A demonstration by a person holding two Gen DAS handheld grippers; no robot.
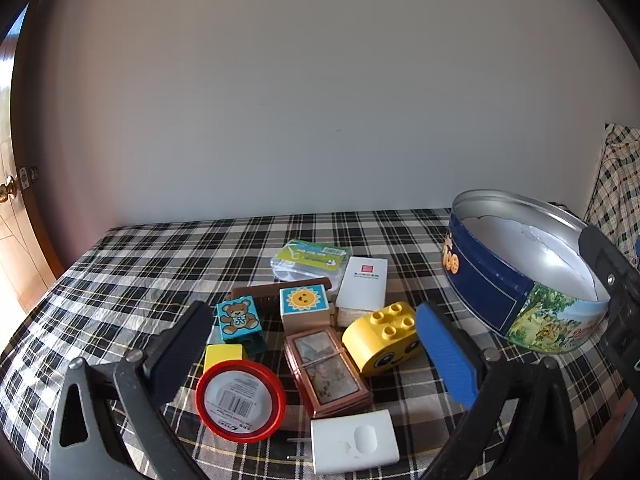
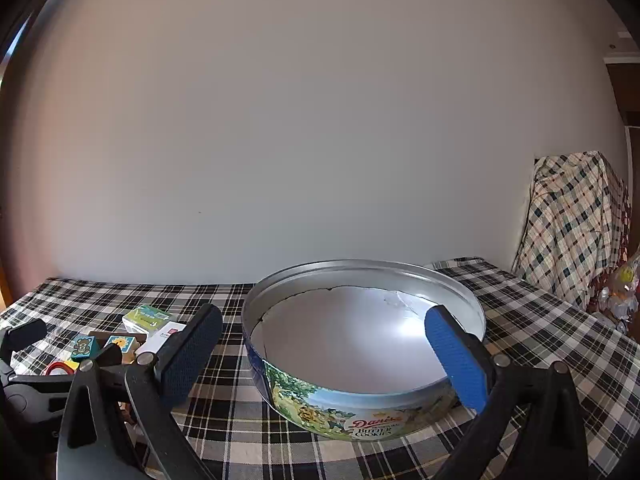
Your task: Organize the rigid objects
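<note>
A pile of small rigid items lies on the checked cloth in the left wrist view: a red-rimmed round lid, a white plug adapter, a framed picture pack, a yellow toy brick, a teddy-bear block, a sun block and a white box. My left gripper hovers wide open over the pile, holding nothing. An open round blue cookie tin with nothing inside stands to the right. My right gripper is open in front of the tin, nothing between its fingers.
A green-labelled clear packet and a brown comb lie behind the pile. A plain wall closes the back of the table. A cloth-draped object stands at the far right, and a door with a knob is at far left.
</note>
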